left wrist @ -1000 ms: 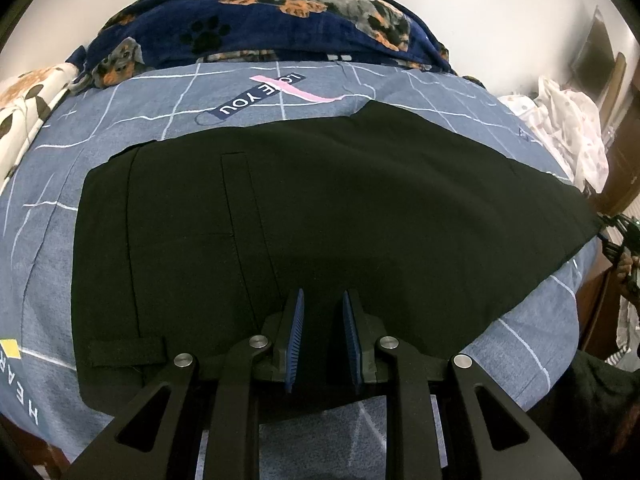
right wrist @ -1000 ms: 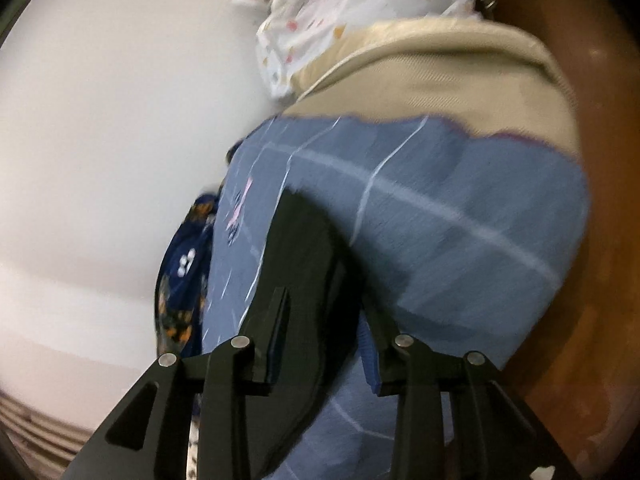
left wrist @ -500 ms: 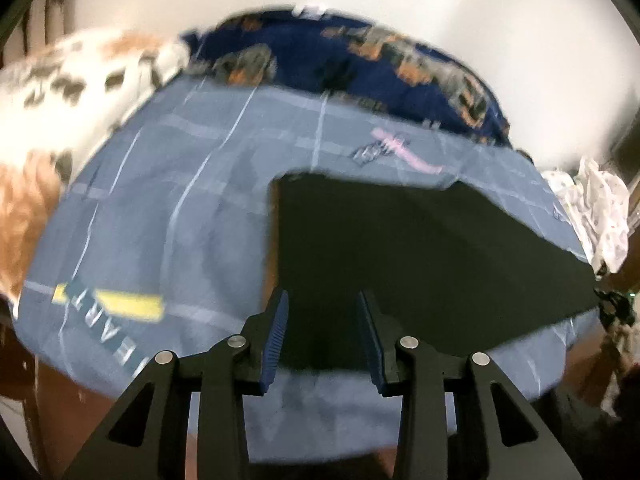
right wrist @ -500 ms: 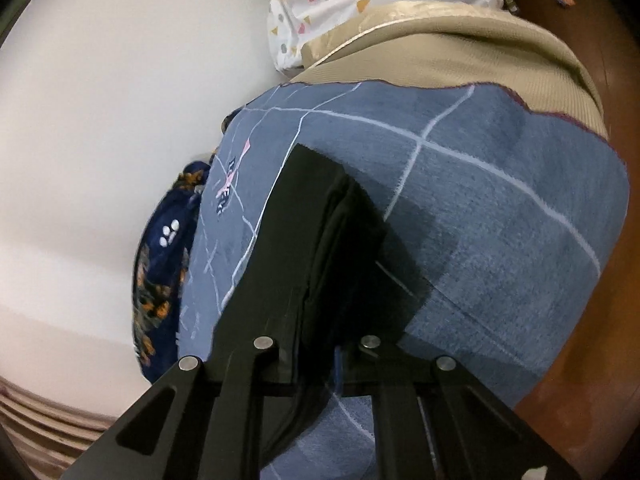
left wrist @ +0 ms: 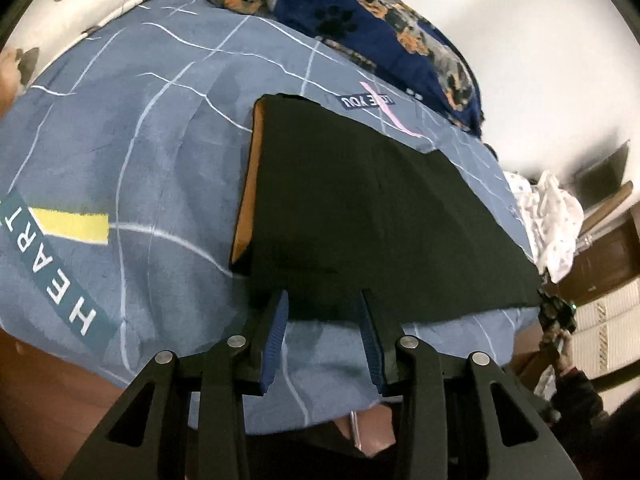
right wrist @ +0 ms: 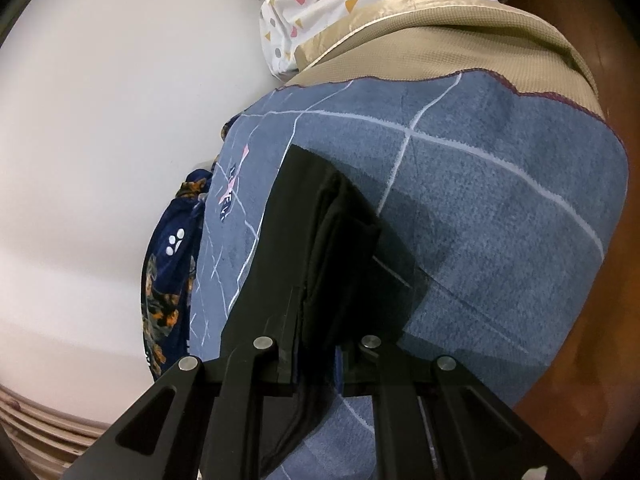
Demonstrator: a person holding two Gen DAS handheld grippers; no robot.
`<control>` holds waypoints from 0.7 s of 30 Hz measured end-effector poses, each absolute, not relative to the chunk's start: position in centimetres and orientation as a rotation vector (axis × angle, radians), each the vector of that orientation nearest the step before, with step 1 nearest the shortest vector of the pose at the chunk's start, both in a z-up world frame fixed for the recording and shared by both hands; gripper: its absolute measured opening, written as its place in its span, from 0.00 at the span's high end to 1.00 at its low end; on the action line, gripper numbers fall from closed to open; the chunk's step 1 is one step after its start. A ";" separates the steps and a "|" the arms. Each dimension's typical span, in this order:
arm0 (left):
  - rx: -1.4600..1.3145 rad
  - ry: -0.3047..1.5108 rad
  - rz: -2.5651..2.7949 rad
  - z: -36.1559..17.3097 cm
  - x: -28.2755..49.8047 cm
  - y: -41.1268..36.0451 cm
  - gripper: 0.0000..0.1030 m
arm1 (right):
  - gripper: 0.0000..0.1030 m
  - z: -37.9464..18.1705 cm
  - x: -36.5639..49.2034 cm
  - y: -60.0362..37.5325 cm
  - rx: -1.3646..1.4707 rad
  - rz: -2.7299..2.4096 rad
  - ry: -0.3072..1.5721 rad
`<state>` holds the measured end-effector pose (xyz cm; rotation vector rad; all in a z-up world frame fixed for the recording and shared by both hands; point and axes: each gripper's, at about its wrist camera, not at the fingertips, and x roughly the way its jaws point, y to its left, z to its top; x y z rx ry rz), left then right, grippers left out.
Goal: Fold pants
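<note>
Bed [left wrist: 132, 152] under blue grid-lined blanket carries black pants [left wrist: 360, 208], folded, running along its near edge. Right gripper [right wrist: 316, 344] clamps the stacked pants layers at one end. Left gripper [left wrist: 324, 316] spread wide, empty, at pants' near edge.

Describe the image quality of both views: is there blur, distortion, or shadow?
Left wrist view: sharp, strong fisheye bending of the bed cover; black pants show almost no detail. Right wrist view: sharp too, with a dark shadow beside the pants.
</note>
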<state>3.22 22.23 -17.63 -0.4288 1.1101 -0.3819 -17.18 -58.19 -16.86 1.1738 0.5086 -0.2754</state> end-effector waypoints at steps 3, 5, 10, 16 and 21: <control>-0.440 1.111 -0.347 -18.1 4.3 22.3 0.75 | 0.90 -17.0 -17.2 -58.2 1.186 -0.272 0.497; -0.402 1.080 -0.312 -17.5 5.0 21.9 0.89 | 0.90 -17.2 -17.4 -58.2 1.199 -0.266 0.488; -0.373 1.075 -0.258 -17.3 6.5 21.5 0.91 | 0.90 -17.7 -17.6 -58.5 1.230 -0.249 0.466; -0.362 1.025 -0.260 -15.4 4.4 21.9 0.78 | 0.89 -17.9 -17.8 -58.8 1.245 -0.227 0.468; -0.400 1.008 -0.284 -15.0 3.3 21.6 0.50 | 0.86 -18.1 -17.9 -59.1 1.270 -0.205 0.447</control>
